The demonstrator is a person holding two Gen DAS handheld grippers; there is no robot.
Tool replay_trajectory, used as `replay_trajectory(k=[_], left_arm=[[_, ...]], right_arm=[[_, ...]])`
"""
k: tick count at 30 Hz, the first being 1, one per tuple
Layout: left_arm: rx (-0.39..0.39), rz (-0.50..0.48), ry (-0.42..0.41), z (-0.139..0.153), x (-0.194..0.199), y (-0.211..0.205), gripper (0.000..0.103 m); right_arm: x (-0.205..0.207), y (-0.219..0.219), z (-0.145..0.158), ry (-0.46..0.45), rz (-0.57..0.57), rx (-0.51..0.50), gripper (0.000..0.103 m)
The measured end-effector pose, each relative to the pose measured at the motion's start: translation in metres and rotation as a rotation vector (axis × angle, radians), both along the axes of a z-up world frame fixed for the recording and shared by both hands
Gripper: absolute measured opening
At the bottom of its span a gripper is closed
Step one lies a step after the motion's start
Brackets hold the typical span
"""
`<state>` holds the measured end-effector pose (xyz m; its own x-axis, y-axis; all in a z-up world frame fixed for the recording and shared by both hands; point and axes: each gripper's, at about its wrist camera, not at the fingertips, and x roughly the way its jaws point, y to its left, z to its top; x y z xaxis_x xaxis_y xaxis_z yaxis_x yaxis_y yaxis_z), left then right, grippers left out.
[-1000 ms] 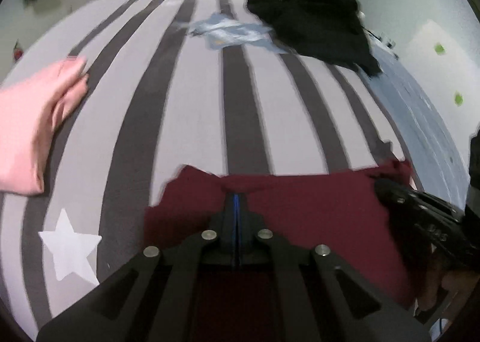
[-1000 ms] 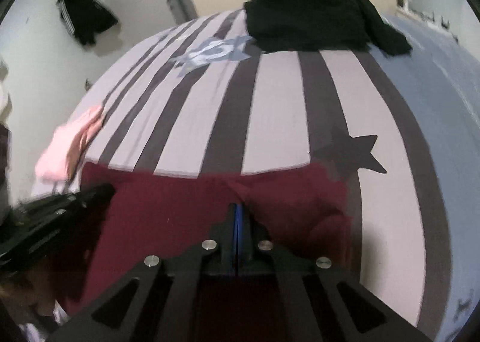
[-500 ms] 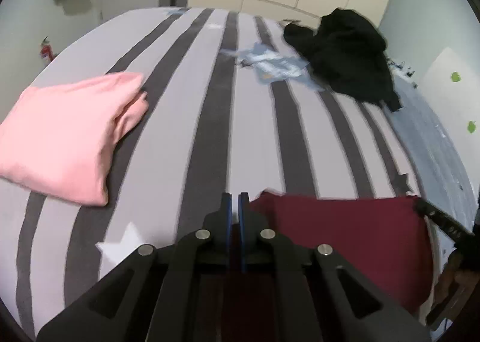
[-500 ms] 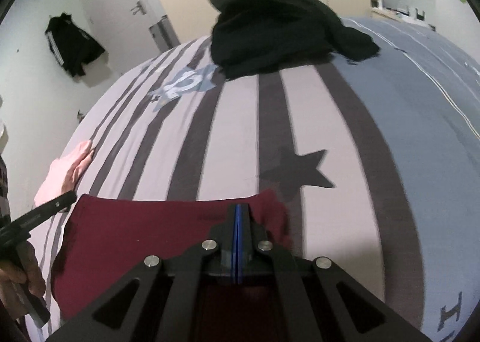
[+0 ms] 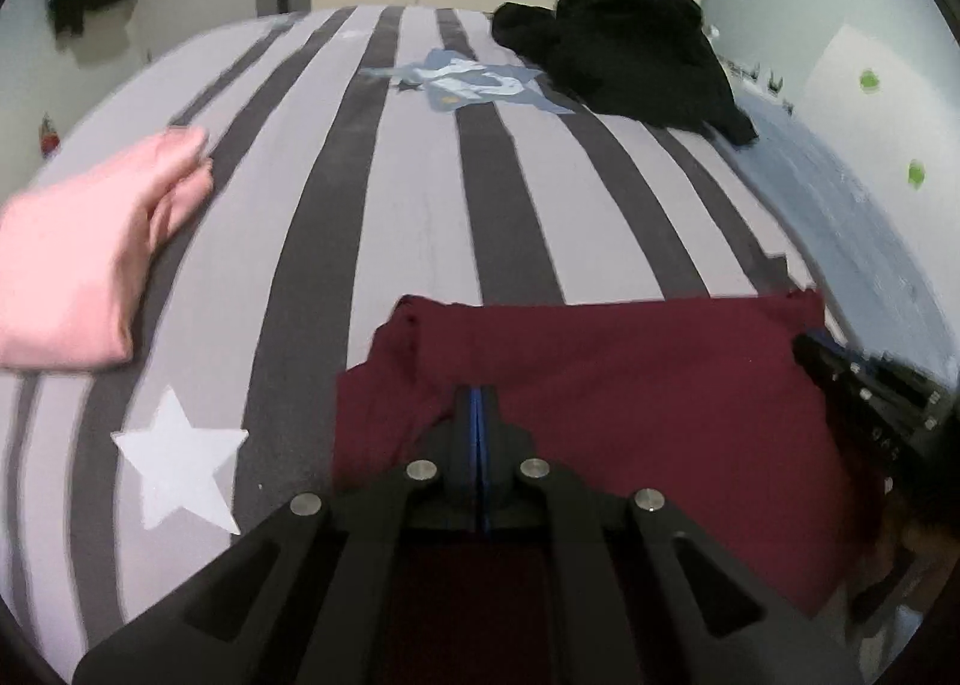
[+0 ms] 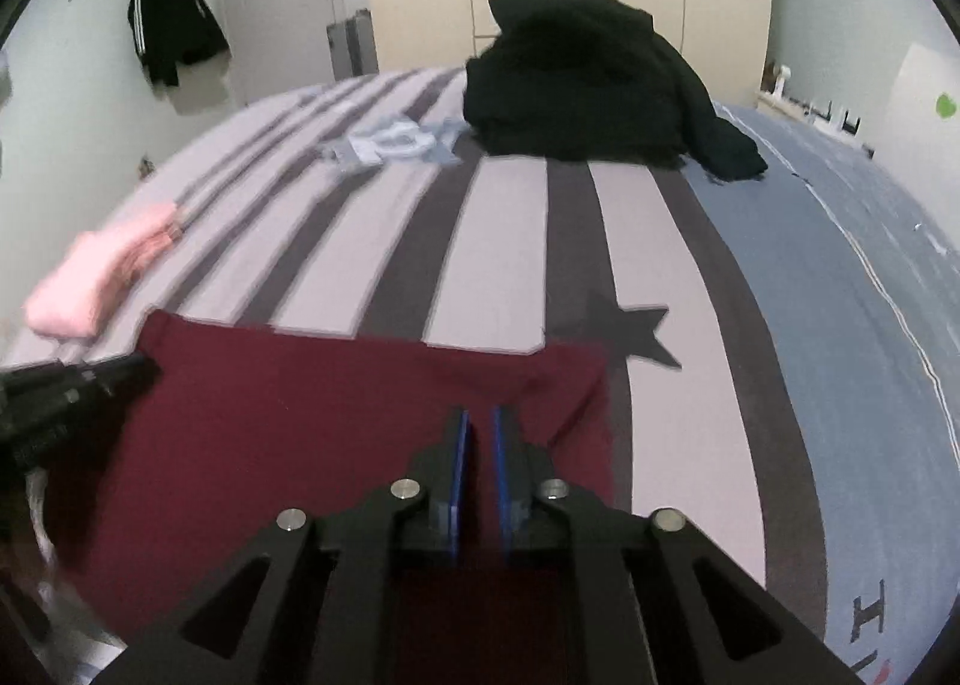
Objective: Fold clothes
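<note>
While the left tool (image 5: 476,394) tilts down over the near edge of the bed (image 5: 420,205), its jaws are pressed together, the blue pads meeting in one thin line. The maroon garment (image 5: 630,385) puckers in folds toward their tips, so the tool seems to pinch the cloth near its left corner. The right tool (image 6: 478,427) also slopes down at the bed, over the garment's right part. Its pads stand a little apart, with a narrow gap through which maroon cloth shows, and they do not press on it.

The garment lies flat across the near end of the striped bed, its far edge straight and running side to side, between the two tools. In the right view the left tool reaches in from the left border, low over the garment's left edge.

A folded pink garment (image 5: 78,265) lies to the left and a black heap (image 5: 630,60) at the far end.
</note>
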<state>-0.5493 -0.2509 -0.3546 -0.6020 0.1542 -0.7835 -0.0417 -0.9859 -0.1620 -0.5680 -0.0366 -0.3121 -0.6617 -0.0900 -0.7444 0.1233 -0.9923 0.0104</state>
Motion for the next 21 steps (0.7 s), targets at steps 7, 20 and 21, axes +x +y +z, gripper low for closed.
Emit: replay_trajectory(k=[7,20,21], left_arm=[[0.016,0.127,-0.048,-0.009,-0.002,-0.045,0.002],[0.028,0.067,0.081,0.047,0.021,-0.029,0.004],[0.03,0.04,0.094,0.05,0.021,-0.02,0.006]], right_arm=[[0.007,0.027,0.004,0.026,-0.075,-0.035,0.0],[0.009,0.071,0.015,-0.014,-0.216,-0.086,0.015],[0.011,0.071,0.017,-0.009,-0.211,-0.081,0.015]])
